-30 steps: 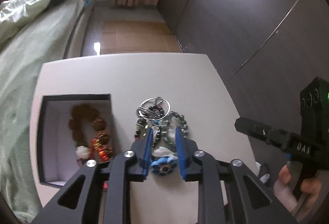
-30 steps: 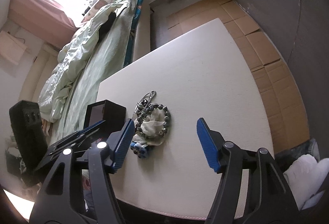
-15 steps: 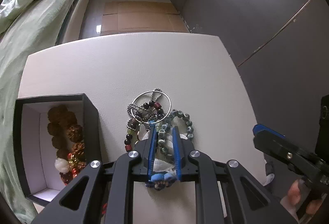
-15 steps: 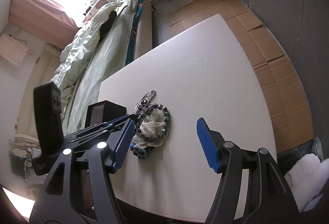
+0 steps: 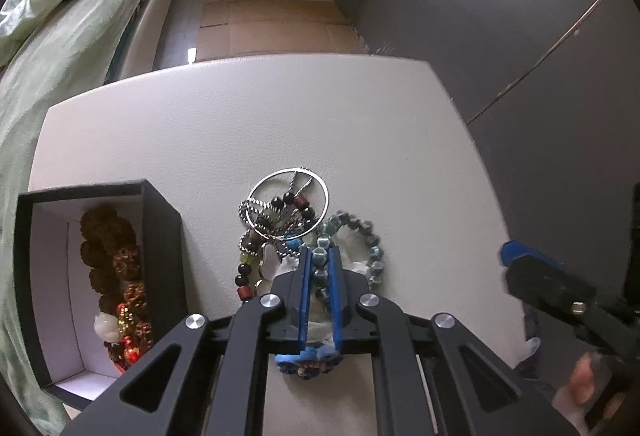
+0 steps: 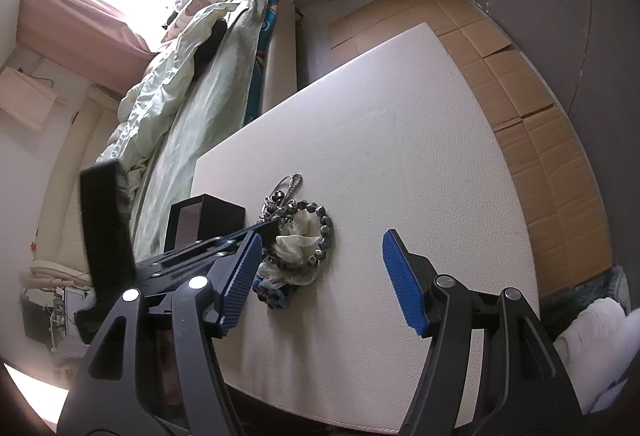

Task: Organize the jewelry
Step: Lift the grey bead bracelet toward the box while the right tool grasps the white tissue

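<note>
**Left hand-held gripper pinches grey-blue bead bracelet**

The left hand-held gripper (image 5: 319,278) has just been closing, and its blue pads now clamp the grey-blue bead bracelet (image 5: 370,250) in the jewelry pile (image 5: 286,213) on the white surface (image 5: 240,123). Just beside the pile, the black box (image 5: 162,248) holds brown bead bracelets (image 5: 112,256). The right hand-held gripper (image 6: 320,276) hovers, jaws apart and empty.

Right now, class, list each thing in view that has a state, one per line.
Black box: open, brown bead bracelets inside.
Left tongs: closing, pinching the grey-blue bead bracelet.
Right tongs: open, empty.
Silver ring: lying flat, tangled in the chain pile.
</note>
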Motion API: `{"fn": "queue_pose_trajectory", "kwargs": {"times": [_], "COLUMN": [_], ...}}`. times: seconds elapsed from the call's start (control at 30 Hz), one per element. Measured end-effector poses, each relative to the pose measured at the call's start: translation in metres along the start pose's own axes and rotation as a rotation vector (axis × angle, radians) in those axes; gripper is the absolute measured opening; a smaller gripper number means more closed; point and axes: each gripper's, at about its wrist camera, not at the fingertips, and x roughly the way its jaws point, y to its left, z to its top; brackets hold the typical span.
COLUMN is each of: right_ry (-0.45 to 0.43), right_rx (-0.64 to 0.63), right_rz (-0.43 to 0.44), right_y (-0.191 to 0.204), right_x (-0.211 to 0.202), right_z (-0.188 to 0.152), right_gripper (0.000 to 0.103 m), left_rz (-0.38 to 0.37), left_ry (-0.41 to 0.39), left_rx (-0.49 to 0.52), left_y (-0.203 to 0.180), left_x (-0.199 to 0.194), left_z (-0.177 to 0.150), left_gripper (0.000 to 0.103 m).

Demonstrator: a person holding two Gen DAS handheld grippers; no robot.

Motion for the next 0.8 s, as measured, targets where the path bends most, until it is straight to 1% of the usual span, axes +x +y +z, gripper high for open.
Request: {"fn": "queue_pose_trajectory", "kwargs": {"times": [0.17, 0.43, 0.57, 0.8], "right_ry": [-0.001, 0.03, 0.063, 0.125], "right_rx": [-0.002, -0.024, -0.051, -0.11], "right_rz": [0.005, 0.012, 0.011, -0.005], "right_y": [0.001, 0.012, 0.022, 0.042], "right_x": [0.002, 0.015, 0.027, 0.05], "right_z": [0.0, -0.001, -0.004, -0.01], "right_gripper": [0.064, 0.064, 0.064, 0.064], "left_rz": [-0.047, -0.074, -0.047, -0.031], "left_ry": [-0.049, -0.13, -0.173, -0.203], "left_rx": [0.019, 0.014, 0.017, -0.015], "left_y": [-0.005, 0.001, 0.008, 0.031], "left_x": [-0.029, -0.071, -0.091, -0.111], "left_z": [0.004, 0.01, 0.014, 0.014], "left_gripper": [0.006, 0.006, 0.006, 0.006]}}
